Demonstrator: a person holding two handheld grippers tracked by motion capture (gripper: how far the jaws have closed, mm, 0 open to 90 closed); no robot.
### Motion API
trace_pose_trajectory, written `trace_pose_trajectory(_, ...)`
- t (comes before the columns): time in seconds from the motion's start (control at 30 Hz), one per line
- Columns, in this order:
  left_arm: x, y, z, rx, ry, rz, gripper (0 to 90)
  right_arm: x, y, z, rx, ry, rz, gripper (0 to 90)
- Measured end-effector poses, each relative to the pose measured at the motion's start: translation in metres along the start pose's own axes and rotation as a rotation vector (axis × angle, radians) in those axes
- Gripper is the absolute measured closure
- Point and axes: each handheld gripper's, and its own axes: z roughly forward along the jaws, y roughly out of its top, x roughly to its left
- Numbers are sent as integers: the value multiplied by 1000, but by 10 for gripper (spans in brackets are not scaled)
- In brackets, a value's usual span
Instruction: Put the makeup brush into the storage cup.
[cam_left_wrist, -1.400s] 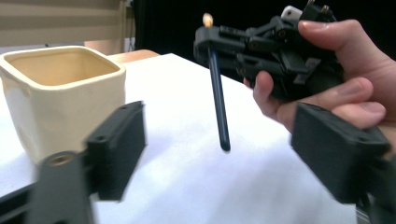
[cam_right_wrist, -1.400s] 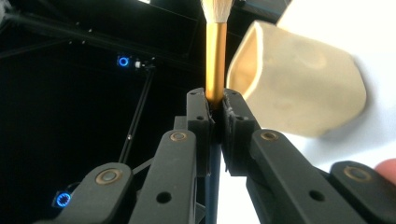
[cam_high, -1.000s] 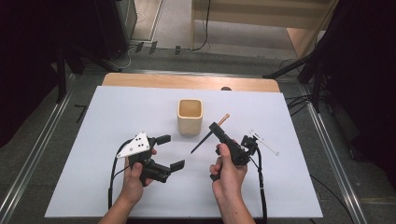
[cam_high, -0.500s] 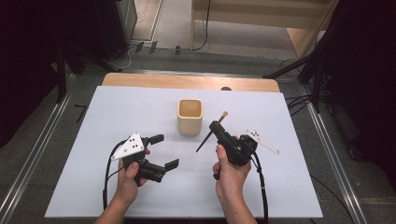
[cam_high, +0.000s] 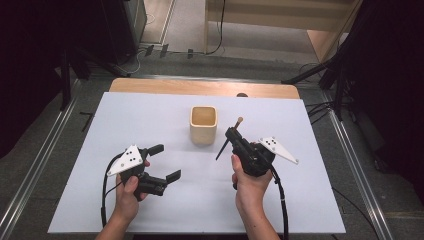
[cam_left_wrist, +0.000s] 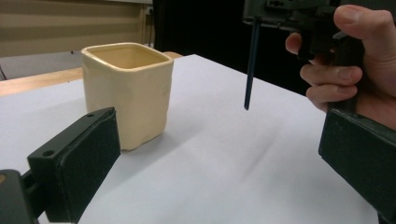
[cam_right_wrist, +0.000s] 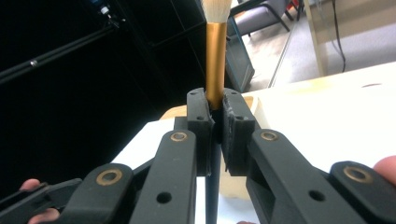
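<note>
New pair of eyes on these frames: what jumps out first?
Probably the brush clamped in the right gripper, held up off the table at a slant, with its gold collar and pale bristles rising past the shut jaws in the right gripper view. Next, the cream square cup standing upright mid-table, just left of the brush. The left gripper sits low at front left with its jaws wide open and nothing between them.
</note>
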Motion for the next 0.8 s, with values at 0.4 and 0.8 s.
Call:
trace_pose_trajectory(0.4, 8, -7, -17, 3, 49, -2, 0, -5, 3, 0, 9, -30, -108, 842)
trace_pose_trajectory(0.8, 13, -15, -33, -3, 76, 5, 0, -12, 5, 0, 7, -50, -167, 842)
